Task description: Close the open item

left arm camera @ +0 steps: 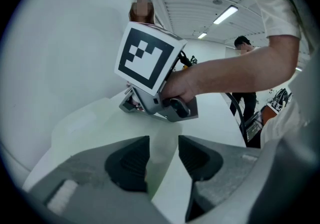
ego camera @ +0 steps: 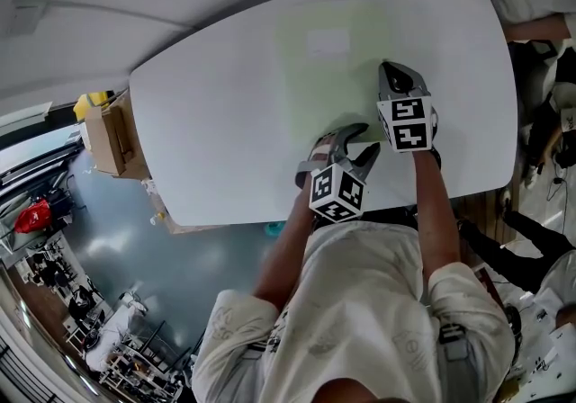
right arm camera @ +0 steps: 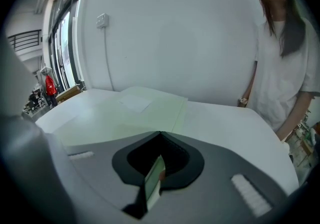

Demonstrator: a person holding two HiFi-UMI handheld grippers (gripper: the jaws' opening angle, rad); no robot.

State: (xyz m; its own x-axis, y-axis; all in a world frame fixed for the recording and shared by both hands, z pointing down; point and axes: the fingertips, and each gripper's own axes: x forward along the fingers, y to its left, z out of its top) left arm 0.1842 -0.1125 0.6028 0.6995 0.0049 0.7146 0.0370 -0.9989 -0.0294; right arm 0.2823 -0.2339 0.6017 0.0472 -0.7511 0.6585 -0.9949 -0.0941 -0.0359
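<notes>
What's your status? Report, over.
Right gripper shut on thin pale-green folder's edge. Left gripper open at its near edge. Folder lying on white table; nothing in the way.

My T-shirt [ego camera: 360, 302] is cream with short sleeves. My left gripper [ego camera: 358, 140] and right gripper [ego camera: 396, 74] are grey, each carrying a black-and-white marker cube [ego camera: 407, 122].
</notes>
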